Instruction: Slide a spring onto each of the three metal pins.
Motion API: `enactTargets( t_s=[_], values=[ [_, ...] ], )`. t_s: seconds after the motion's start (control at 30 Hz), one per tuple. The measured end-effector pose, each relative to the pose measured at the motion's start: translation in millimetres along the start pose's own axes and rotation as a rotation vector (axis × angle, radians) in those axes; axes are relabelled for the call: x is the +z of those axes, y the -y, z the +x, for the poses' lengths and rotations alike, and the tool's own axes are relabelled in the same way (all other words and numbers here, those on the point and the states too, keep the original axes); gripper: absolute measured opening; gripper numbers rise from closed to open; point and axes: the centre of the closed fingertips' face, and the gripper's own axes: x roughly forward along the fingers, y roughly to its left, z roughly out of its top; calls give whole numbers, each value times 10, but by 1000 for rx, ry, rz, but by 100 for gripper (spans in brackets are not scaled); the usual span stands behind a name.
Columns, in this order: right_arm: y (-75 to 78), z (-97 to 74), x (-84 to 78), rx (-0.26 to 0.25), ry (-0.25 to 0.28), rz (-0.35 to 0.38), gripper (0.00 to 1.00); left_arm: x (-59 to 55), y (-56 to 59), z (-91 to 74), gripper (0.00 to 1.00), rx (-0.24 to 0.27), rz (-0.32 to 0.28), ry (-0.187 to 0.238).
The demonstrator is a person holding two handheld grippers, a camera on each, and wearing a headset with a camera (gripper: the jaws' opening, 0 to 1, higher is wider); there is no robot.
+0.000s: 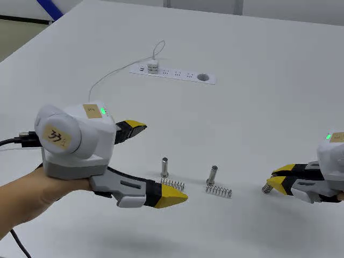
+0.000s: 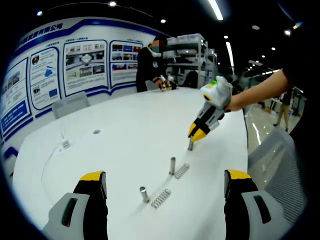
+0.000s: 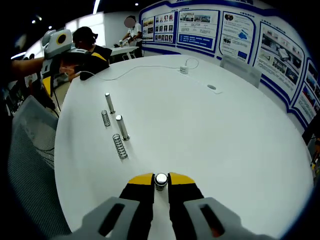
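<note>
White table [image 1: 242, 134]: right gripper [image 1: 273, 180] clamped on right pin [image 3: 161, 179], which seems to carry a spring. Left gripper [image 1: 166, 161] hovers, jaws apart, by left pin [image 1: 164, 166]. Left spring [image 1: 173, 185] and middle spring [image 1: 219, 191] lie beside bare pins. Next: pinch one, thread it.

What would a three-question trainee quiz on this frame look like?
1. How many springs lie loose on the table?
2. True or false: the left gripper is shut on a spring.
3. What does the right gripper clamp? A: a cable. B: a metal pin. C: nothing.
Key: 1: two, each beside an upright pin. 2: false, it is open and empty. 3: B.
</note>
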Motion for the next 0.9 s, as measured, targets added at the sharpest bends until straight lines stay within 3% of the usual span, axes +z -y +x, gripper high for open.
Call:
enactTargets(
  t_s=[0.23, 0.6, 0.73, 0.9],
  values=[
    [22, 6, -26, -19, -9, -4, 11, -9, 20, -6, 100, -2, 1, -2],
    [81, -121, 100, -45, 42, 14, 18, 3, 79, 10, 100, -18, 6, -8],
    [10, -170, 231, -42, 78, 0, 18, 14, 105, 15, 100, -24, 10, -8],
    [-204, -121, 406, 12, 114, -72, 18, 10, 116, 13, 100, -27, 15, -12]
  ],
)
